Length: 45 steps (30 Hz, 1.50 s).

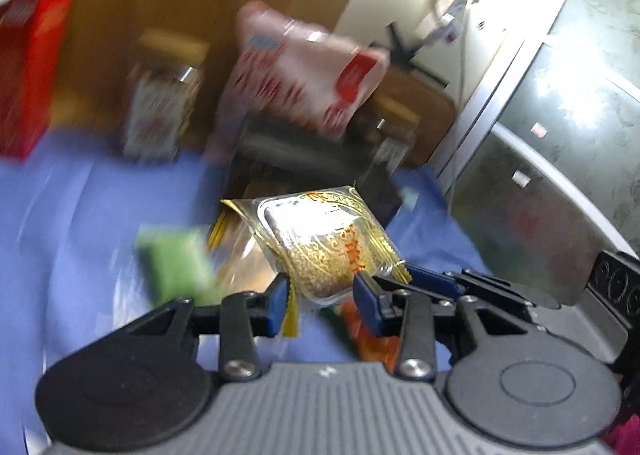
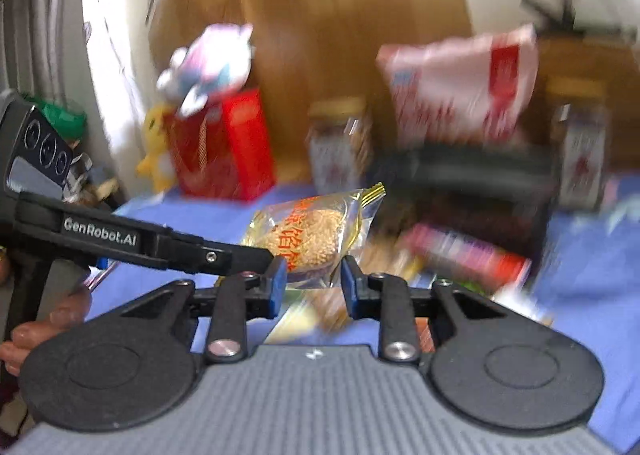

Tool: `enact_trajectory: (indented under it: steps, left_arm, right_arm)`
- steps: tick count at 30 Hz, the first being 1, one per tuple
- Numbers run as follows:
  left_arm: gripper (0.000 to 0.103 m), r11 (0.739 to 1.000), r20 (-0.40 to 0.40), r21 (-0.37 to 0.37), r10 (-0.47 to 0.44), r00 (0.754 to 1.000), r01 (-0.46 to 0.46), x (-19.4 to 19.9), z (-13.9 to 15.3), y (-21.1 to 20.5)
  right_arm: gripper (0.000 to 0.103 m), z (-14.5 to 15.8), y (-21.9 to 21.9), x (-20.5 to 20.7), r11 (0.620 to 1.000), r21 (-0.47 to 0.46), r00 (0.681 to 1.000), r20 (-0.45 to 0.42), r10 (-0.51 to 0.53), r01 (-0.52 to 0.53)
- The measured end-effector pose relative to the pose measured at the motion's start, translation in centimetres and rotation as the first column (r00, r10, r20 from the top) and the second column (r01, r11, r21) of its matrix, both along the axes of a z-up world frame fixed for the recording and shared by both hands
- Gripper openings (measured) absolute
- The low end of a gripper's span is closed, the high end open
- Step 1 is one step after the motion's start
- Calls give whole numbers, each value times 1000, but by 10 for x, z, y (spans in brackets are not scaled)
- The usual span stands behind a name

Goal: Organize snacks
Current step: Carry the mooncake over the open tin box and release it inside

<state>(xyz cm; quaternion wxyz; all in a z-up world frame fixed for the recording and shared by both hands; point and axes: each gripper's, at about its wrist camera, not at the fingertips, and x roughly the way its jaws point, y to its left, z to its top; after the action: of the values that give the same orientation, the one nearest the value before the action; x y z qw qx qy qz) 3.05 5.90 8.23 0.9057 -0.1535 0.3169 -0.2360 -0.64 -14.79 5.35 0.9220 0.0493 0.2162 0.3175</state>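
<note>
Both wrist views, much blurred by motion. My left gripper (image 1: 320, 295) is clenched on a clear, gold-printed packet (image 1: 320, 239) holding a round sesame cake: the blue pads (image 1: 278, 295) press on its near end from both sides. My right gripper (image 2: 312, 281) grasps the same packet (image 2: 316, 235), which sits between its pads at the lower edge. In the left view the right gripper (image 1: 412, 275) reaches in from the right and meets the packet's crimped corner; in the right view the left gripper (image 2: 264, 255) comes in from the left and meets the packet's side. A hand (image 2: 44, 331) shows at the lower left, on the left gripper's handle. The packet is held over the middle of the blue-covered desk (image 1: 80, 215), in front of a black basket (image 1: 288, 151), above a green packet (image 1: 176, 263) and an orange wrapper (image 1: 372, 335) lying on the cloth. Along the desk's far edge, against a wooden panel, stand a red box (image 1: 28, 75), a jar (image 1: 160, 103) with a tan lid, and a pink-and-white bag (image 1: 304, 75) behind the basket. A plush toy (image 2: 208, 63) rests on the red box.
</note>
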Motion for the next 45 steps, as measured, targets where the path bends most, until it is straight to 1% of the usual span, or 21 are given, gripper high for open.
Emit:
enact_trajectory:
  steps: [3, 5, 9, 13, 15, 17, 18, 19, 21, 23, 24, 27, 29, 30, 31, 32, 34, 37, 41, 43, 45]
  left_arm:
    - [35, 999, 77, 41, -25, 997, 22, 40, 17, -26]
    - [35, 998, 88, 58, -38, 995, 33, 71, 20, -44]
    - [37, 994, 68, 99, -41, 997, 35, 125, 10, -73]
    - [37, 989, 16, 150, -19, 1000, 16, 155, -7, -84]
    - [39, 985, 24, 172, -19, 1000, 15, 158, -9, -82]
    - [39, 983, 68, 185, -9, 998, -4, 153, -4, -74]
    - [39, 981, 100, 193, 4, 995, -24, 152, 1, -68]
    - [43, 979, 131, 199, 28, 991, -54, 151, 5, -60]
    - [47, 966, 161, 214, 109, 981, -143, 154, 8, -44]
    - [47, 943, 131, 245, 199, 971, -226, 165, 3, -32]
    - [47, 935, 109, 258, 220, 969, -242, 170, -1, -29]
    - [46, 932, 37, 300, 202, 979, -203, 179, -19, -33]
    - [41, 927, -1, 333, 184, 983, -174, 181, -30, -43]
    - [36, 935, -37, 321, 173, 984, -153, 181, -36, -46]
    - [36, 940, -57, 302, 187, 981, -161, 180, -40, -47]
    - [36, 937, -55, 302, 203, 978, -177, 177, -41, -49]
    - [36, 934, -62, 313, 200, 978, -171, 169, -38, -55]
    - [36, 946, -96, 281, 194, 976, -160, 154, -35, -61]
    - [36, 938, -83, 290, 220, 972, -188, 124, -35, -66]
    - [36, 940, -78, 280, 222, 972, -193, 120, -36, -64]
    - [38, 947, -101, 262, 220, 970, -187, 122, -35, -59]
  right_arm:
    - [32, 15, -14, 27, 997, 9, 994, 70, -79, 79]
    - [32, 17, -25, 51, 990, 14, 987, 78, -138, 137]
    - [32, 4, -45, 107, 974, 23, 974, 32, -225, 224]
    - [35, -16, -56, 139, 966, 21, 965, -53, -258, 259]
    - [35, -22, -59, 142, 964, 24, 962, -66, -264, 266]
    - [36, -21, -61, 136, 961, 46, 961, -52, -270, 273]
    - [38, -21, -63, 131, 957, 61, 959, -36, -281, 283]
    - [38, -21, -66, 128, 952, 76, 955, -18, -295, 295]
    - [38, -23, -70, 122, 937, 90, 940, 10, -340, 338]
    - [38, -24, -73, 125, 919, 76, 921, 14, -390, 388]
    - [38, -27, -73, 128, 909, 64, 911, 1, -412, 411]
    - [39, -36, -79, 139, 892, 49, 892, -72, -446, 450]
    - [39, -41, -86, 144, 888, 58, 886, -129, -446, 456]
    - [39, -44, -89, 147, 890, 68, 885, -161, -437, 452]
    - [38, -46, -92, 150, 892, 82, 885, -196, -423, 445]
    - [39, -47, -94, 152, 895, 94, 886, -219, -408, 436]
    - [39, -45, -94, 152, 895, 81, 884, -217, -413, 438]
    - [40, -41, -94, 147, 888, 34, 875, -188, -446, 459]
    - [40, -37, -97, 143, 899, 29, 885, -194, -423, 436]
    - [44, -35, -91, 140, 903, -8, 889, -176, -423, 429]
    - [52, -33, -82, 138, 909, -45, 897, -148, -416, 414]
